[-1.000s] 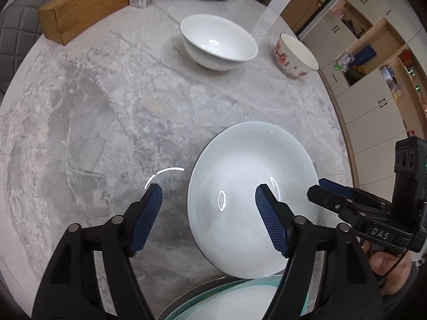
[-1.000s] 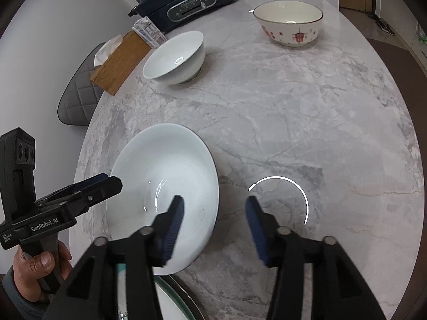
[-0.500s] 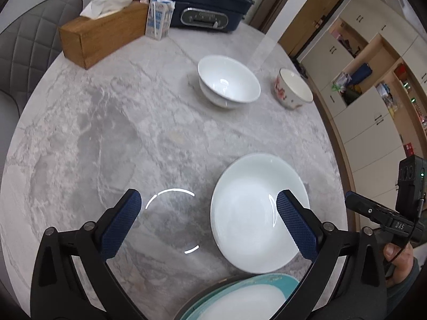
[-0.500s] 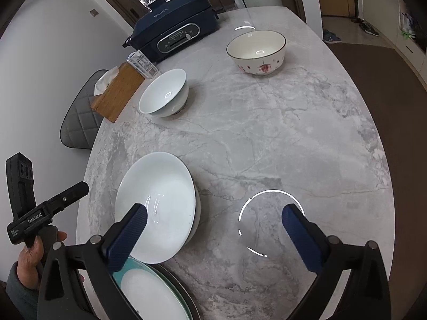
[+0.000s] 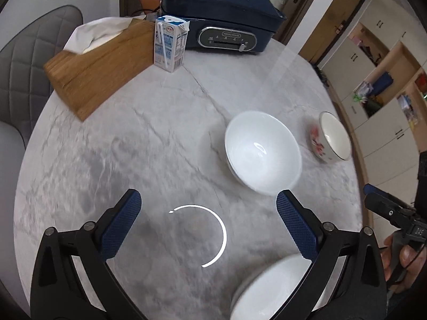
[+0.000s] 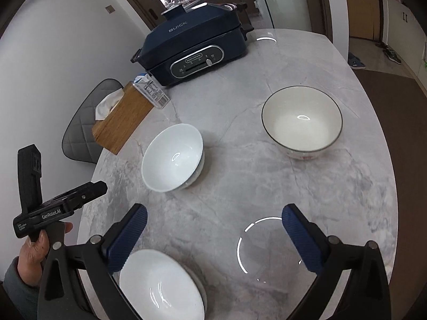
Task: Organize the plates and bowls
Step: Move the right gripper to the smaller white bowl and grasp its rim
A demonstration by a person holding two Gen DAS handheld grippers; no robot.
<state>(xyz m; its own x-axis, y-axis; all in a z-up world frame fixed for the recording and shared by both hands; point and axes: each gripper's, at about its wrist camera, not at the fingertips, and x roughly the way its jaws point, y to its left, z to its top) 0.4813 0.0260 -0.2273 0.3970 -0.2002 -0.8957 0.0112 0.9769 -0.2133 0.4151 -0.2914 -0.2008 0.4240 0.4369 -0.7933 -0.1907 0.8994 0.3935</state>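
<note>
Here we see both claws spread wide and holding nothing: the left gripper and the right gripper above the marble table. The white plate lies near us; the white bowl and the flowered bowl stand apart, farther away.
</note>
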